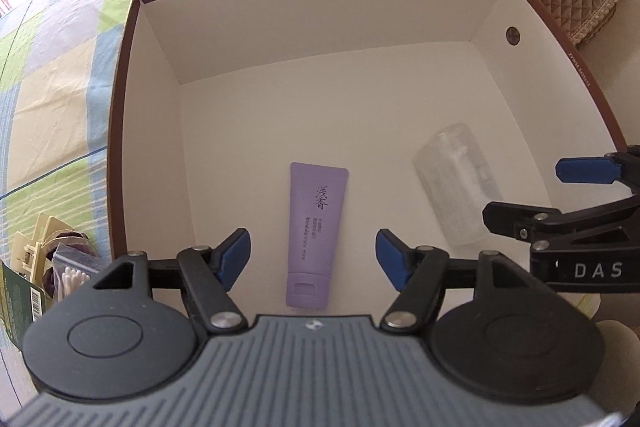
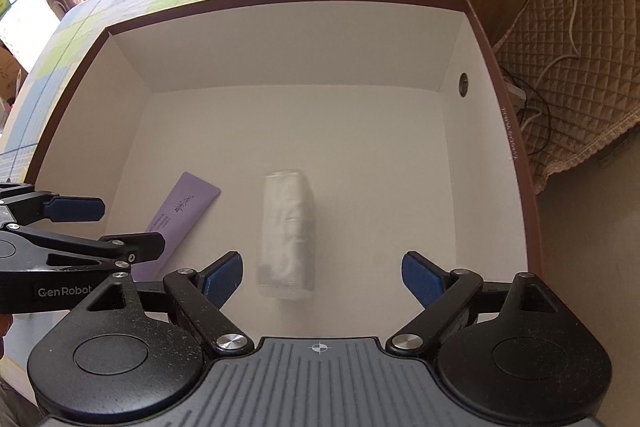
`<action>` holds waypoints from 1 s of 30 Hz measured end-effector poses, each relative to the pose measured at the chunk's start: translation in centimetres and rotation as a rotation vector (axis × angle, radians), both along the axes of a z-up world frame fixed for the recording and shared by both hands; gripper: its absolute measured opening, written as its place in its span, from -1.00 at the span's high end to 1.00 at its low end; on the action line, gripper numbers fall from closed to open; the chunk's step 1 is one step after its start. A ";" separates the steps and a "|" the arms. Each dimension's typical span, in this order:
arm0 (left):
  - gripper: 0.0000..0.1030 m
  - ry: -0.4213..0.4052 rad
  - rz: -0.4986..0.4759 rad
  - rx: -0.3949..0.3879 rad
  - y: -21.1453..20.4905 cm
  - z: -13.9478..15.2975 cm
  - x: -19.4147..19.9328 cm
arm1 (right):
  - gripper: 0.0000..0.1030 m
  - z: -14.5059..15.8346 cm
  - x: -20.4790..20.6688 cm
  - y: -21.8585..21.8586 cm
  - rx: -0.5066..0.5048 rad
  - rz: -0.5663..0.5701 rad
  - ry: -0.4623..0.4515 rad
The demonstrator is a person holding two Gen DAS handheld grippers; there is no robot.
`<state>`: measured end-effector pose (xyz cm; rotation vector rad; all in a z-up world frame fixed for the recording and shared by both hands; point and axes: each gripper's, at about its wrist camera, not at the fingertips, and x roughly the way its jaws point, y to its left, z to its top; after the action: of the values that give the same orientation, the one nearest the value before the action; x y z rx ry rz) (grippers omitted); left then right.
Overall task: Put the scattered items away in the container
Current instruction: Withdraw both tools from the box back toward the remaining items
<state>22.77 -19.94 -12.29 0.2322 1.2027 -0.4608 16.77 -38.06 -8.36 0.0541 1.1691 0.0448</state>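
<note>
Both grippers were held above the open box (image 1: 120,131), each with its jaws spread wide and nothing gripped between them. On the far left, outside the box wall, a small heap of loose items (image 1: 60,267) was seen on the checked cloth (image 1: 60,75), among them a bag of cotton swabs (image 1: 72,277). The left gripper (image 1: 313,259) was positioned over the near edge of the box, directly above a purple tube (image 1: 316,227) that lay flat on the white floor with its cap end nearest the camera. To the right of the tube, well apart from it, a clear plastic bottle (image 2: 287,235) was seen lying on its side, blurred in both views. The right gripper (image 2: 322,277) was held over this bottle, its blue pads on either side of it and not touching it.
</note>
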 end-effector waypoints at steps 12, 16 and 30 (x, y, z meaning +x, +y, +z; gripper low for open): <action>-0.37 -0.061 0.045 -0.027 1.4 3.2 -1.1 | -0.79 2.1 0.1 1.8 -0.017 -0.009 -0.059; -0.38 -0.072 0.058 -0.042 2.1 4.4 -1.9 | -0.79 2.6 0.2 2.8 -0.024 -0.008 -0.083; -0.44 -0.134 0.079 -0.051 4.1 7.5 -5.4 | -0.79 4.7 -2.5 4.9 -0.002 -0.004 -0.140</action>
<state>17.40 -15.88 -4.75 0.1682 1.0642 -0.4008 14.25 -33.17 -3.62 0.0509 1.0288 0.0437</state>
